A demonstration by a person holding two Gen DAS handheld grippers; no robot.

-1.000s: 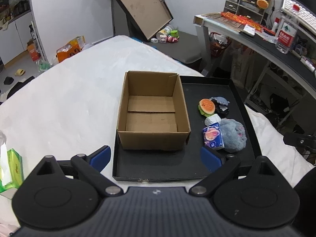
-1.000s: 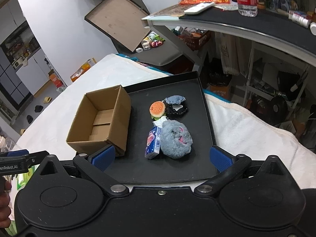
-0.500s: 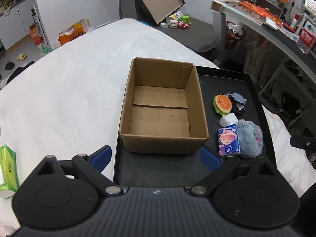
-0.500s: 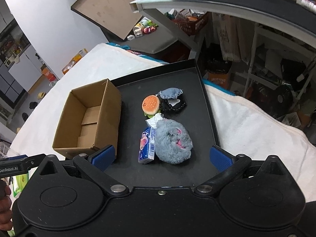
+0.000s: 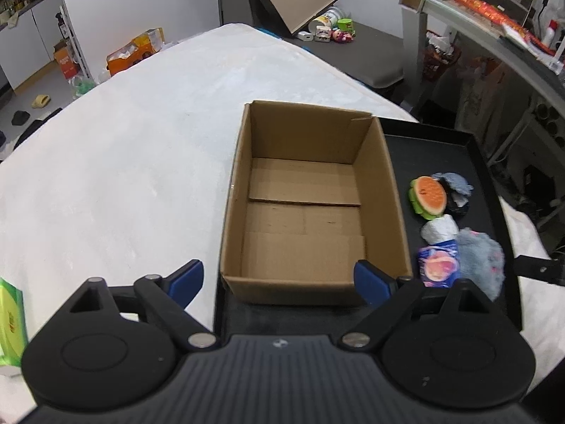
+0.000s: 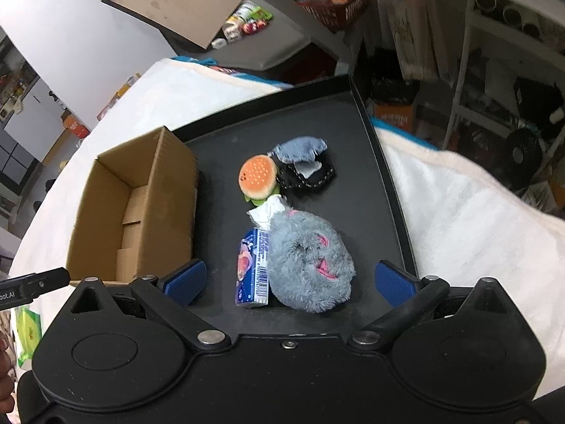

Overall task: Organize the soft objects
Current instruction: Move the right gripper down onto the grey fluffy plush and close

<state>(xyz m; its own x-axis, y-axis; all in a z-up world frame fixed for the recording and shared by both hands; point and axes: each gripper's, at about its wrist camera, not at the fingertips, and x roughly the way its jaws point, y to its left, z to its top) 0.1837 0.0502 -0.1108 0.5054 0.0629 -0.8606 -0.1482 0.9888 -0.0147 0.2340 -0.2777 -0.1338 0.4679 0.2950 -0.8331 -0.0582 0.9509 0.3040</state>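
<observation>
Below both cameras, a black tray [image 6: 385,162] rests on a white-covered table [image 5: 123,162]. An open cardboard box [image 5: 307,212], nothing inside it, stands on the tray's left part. To its right the soft objects lie clustered on the tray floor: a plush hamburger [image 6: 257,178] touching a black-and-grey fabric piece [image 6: 305,168], a crumpled white wad [image 6: 270,210] just nearer, then a blue tissue pack [image 6: 252,270] lying against a fluffy grey plush [image 6: 310,261]. The left claw [image 5: 279,281] is spread wide, holding nothing, and hovers at the near end of the box, its blue pads [image 5: 185,281] flanking the box's front wall. The right claw [image 6: 289,281] is likewise spread and empty, poised over the near tray edge with the grey plush and tissue pack between its pads [image 6: 392,282]. A green packet [image 5: 10,321] lies on the table at far left.
</observation>
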